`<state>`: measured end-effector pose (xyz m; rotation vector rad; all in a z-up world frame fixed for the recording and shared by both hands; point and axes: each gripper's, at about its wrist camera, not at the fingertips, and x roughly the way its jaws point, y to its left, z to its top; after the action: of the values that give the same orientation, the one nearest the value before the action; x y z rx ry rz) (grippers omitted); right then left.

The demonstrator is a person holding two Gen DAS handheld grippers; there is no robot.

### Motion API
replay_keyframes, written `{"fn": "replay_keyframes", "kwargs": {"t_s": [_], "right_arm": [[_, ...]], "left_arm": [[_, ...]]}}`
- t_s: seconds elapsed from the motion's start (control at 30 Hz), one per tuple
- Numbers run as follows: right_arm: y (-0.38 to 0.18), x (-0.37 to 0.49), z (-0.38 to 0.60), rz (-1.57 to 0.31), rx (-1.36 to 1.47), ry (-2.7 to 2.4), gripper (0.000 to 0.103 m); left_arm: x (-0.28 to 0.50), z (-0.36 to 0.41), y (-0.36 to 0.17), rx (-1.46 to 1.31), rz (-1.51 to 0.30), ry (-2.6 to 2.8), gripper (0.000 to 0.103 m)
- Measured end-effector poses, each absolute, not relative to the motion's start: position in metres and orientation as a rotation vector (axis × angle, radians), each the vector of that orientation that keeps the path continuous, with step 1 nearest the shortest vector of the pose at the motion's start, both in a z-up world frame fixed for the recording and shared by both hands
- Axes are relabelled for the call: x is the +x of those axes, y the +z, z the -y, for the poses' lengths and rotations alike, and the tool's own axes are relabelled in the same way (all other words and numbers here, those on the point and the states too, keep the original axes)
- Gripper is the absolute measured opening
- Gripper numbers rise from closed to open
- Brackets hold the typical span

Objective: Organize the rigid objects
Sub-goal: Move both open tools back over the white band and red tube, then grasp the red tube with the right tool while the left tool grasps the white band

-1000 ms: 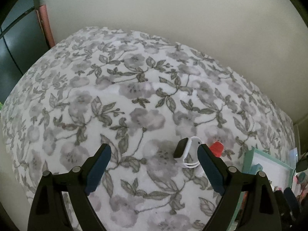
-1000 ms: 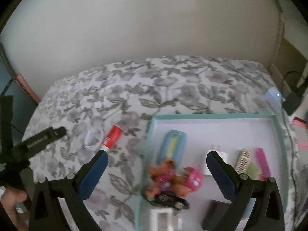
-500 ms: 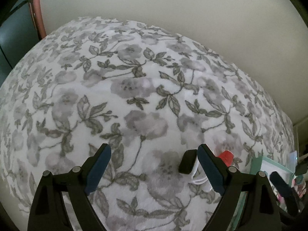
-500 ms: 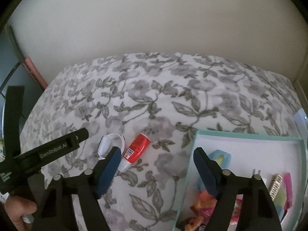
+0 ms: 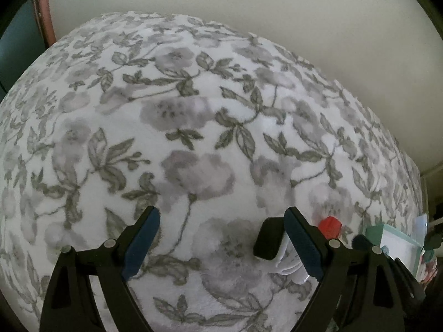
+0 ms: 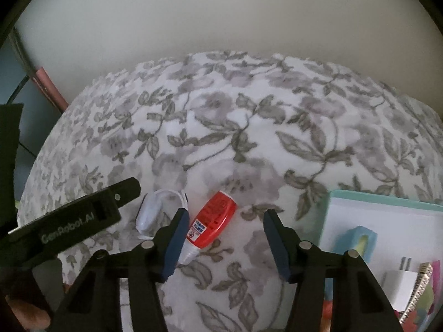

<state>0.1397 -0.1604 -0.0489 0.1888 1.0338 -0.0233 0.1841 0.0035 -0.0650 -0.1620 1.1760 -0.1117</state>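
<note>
A white smartwatch with a black face lies on the floral blanket, just inside the right finger of my left gripper, which is open and empty. The watch also shows in the right wrist view. A red glue tube with a white nozzle lies right of the watch; its red end shows in the left wrist view. My right gripper is open and empty, low over the tube, whose nozzle end sits by the left finger.
A teal-rimmed white tray stands at the right, holding a blue case, a white plug and other small items. The left gripper's body lies left of the watch. A beige wall runs behind the bed.
Both grippers have moved closer. The left one came down over the watch. The right one swung left from the tray to the glue tube.
</note>
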Motion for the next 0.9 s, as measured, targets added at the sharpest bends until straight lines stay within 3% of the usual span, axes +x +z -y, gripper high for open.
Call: {"fn": "replay_keyframes", "kwargs": {"t_s": [0.47, 0.73, 0.9], "right_arm": [[-0.066, 0.152, 0.153, -1.072, 0.211, -0.008, 0.050], [-0.067, 0.151, 0.155, -1.084, 0.214, -0.003, 0.034], [-0.070, 0.151, 0.151, -1.101, 0.185, -0.016, 0.034]], "left_arm": [[0.184, 0.007, -0.065, -0.137, -1.194, -0.162, 0.091], [0.182, 0.015, -0.074, -0.098, -1.237, -0.176, 0.091], [0.184, 0.014, -0.081, -0.058, -1.256, -0.136, 0.091]]}}
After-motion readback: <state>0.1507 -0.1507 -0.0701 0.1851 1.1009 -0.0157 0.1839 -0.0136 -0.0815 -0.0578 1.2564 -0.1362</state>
